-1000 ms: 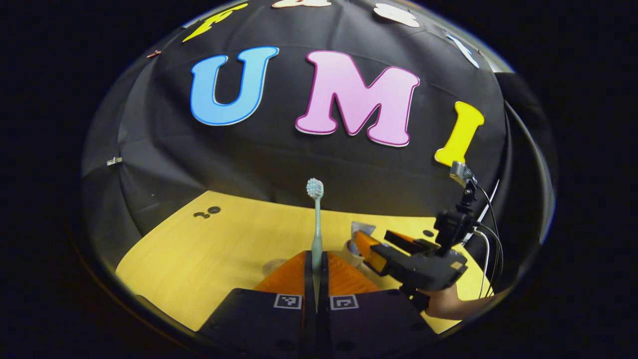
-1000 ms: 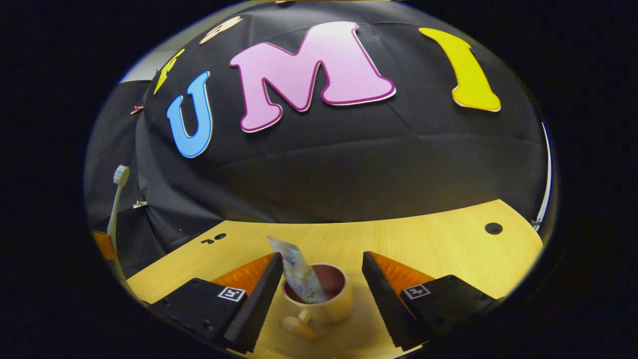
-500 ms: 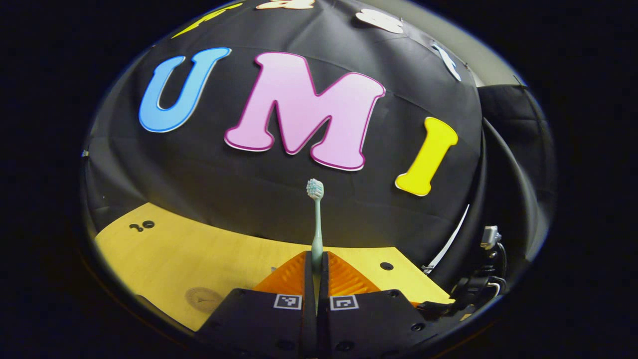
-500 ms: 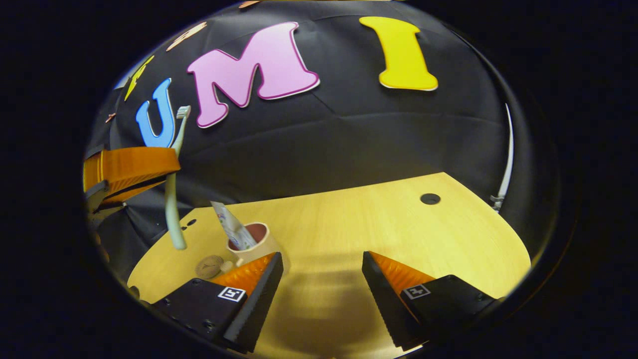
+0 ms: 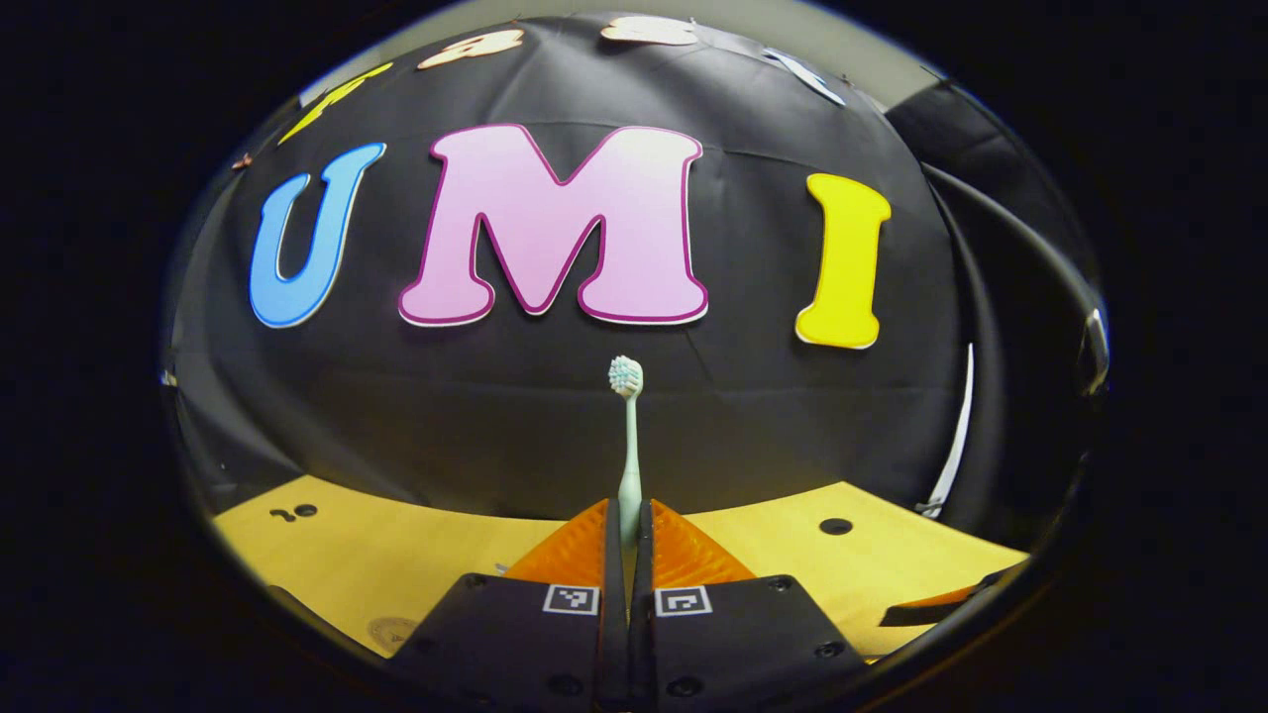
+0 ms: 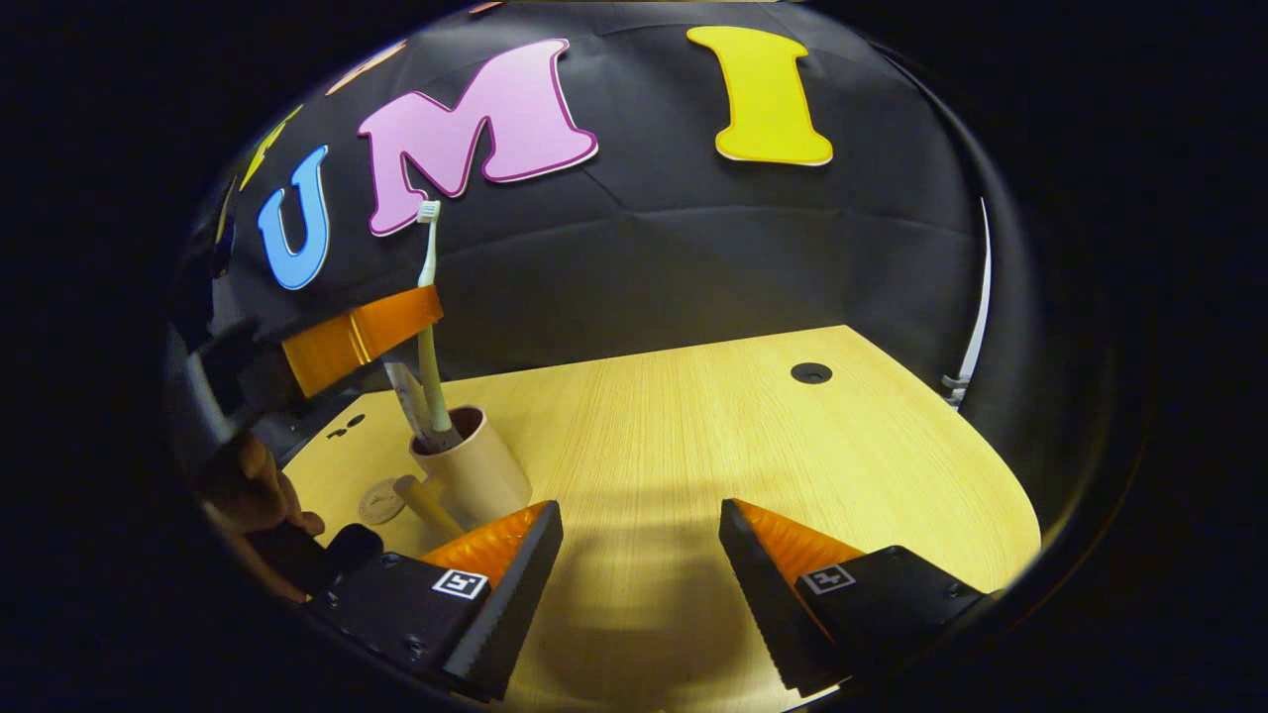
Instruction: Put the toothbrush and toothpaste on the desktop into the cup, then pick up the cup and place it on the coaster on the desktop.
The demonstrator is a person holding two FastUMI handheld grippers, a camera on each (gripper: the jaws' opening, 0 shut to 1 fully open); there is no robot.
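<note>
My left gripper (image 5: 628, 523) is shut on a pale green toothbrush (image 5: 626, 436), which stands upright with its bristle head on top. In the right gripper view the same left gripper (image 6: 421, 312) holds the toothbrush (image 6: 428, 257) over a beige cup (image 6: 474, 477), and the handle's lower end sits inside the cup's mouth. A toothpaste tube (image 6: 404, 388) leans in the cup beside it. The round coaster (image 6: 379, 502) lies just left of the cup's handle. My right gripper (image 6: 639, 555) is open with nothing between its fingers, to the right of the cup.
The yellow wooden table (image 6: 693, 446) has a cable hole (image 6: 810, 372) near its far right edge. A hand (image 6: 248, 485) holds the left gripper at the table's left side. The coaster (image 5: 391, 632) also lies low left in the left gripper view.
The left gripper carried the toothbrush over to the cup and lowered its handle end into the mouth. The right gripper drew back from around the cup, still open.
</note>
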